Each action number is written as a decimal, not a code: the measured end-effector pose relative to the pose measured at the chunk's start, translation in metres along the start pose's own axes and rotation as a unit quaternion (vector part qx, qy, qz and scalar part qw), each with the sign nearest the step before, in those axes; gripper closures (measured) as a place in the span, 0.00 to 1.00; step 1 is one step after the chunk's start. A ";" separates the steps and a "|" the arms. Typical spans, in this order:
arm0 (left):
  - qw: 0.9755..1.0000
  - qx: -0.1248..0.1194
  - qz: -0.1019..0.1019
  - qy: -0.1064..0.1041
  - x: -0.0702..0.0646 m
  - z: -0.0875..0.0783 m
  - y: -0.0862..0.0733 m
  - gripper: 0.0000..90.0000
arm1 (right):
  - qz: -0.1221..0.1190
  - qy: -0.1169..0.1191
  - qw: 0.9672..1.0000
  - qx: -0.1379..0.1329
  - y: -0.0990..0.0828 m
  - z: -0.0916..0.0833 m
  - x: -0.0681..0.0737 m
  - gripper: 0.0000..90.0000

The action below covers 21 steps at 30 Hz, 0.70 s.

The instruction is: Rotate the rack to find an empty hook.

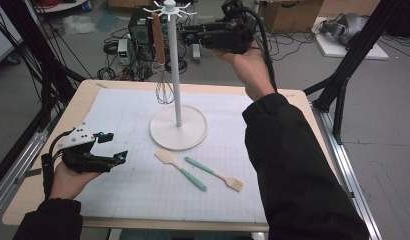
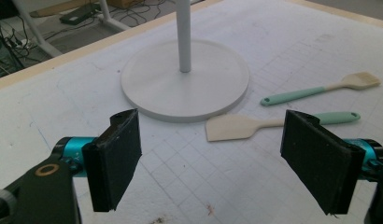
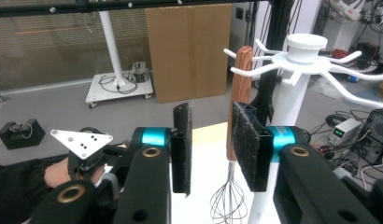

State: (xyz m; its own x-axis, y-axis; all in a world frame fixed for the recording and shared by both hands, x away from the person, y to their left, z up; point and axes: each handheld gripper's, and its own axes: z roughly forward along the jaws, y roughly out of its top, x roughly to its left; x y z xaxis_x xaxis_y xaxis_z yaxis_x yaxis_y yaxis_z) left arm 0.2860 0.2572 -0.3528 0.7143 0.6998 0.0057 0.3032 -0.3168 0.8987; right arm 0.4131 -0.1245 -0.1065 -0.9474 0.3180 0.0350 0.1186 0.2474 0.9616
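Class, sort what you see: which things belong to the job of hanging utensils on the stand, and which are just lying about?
Job in hand: whisk, white stand, two spatulas, right claw.

Lying about: cardboard box, floor cables.

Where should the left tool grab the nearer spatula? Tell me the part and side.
Grip the nearer spatula by its green handle, from above. It lies flat on the mat, so only its narrow sides can be pinched; the handle lies apart from the stand's base.
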 end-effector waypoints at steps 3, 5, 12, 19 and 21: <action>1.000 0.001 0.000 -0.002 -0.001 0.001 0.000 0.23 | 0.003 -0.002 1.000 0.004 -0.006 -0.004 0.002 0.72; 1.000 0.004 0.001 -0.002 -0.001 0.002 0.000 0.23 | 0.002 -0.002 1.000 0.005 -0.011 -0.007 0.002 0.71; 1.000 0.006 0.001 -0.002 -0.002 0.003 0.000 0.23 | 0.006 -0.009 1.000 0.007 -0.024 -0.014 0.005 0.65; 1.000 0.006 0.001 -0.002 -0.003 0.003 0.000 0.23 | 0.002 -0.010 1.000 0.015 -0.037 -0.019 0.012 0.58; 1.000 0.007 0.002 -0.002 -0.003 0.003 0.000 0.23 | 0.000 -0.008 1.000 0.012 -0.040 -0.021 0.014 0.57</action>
State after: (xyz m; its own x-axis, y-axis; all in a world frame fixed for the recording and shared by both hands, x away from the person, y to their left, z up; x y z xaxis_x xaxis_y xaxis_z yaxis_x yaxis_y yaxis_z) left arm 0.2856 0.2529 -0.3540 0.7174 0.6966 0.0073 0.3092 -0.3278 0.8927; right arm 0.3891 -0.1496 -0.1391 -0.9424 0.3332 0.0305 0.1264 0.2699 0.9546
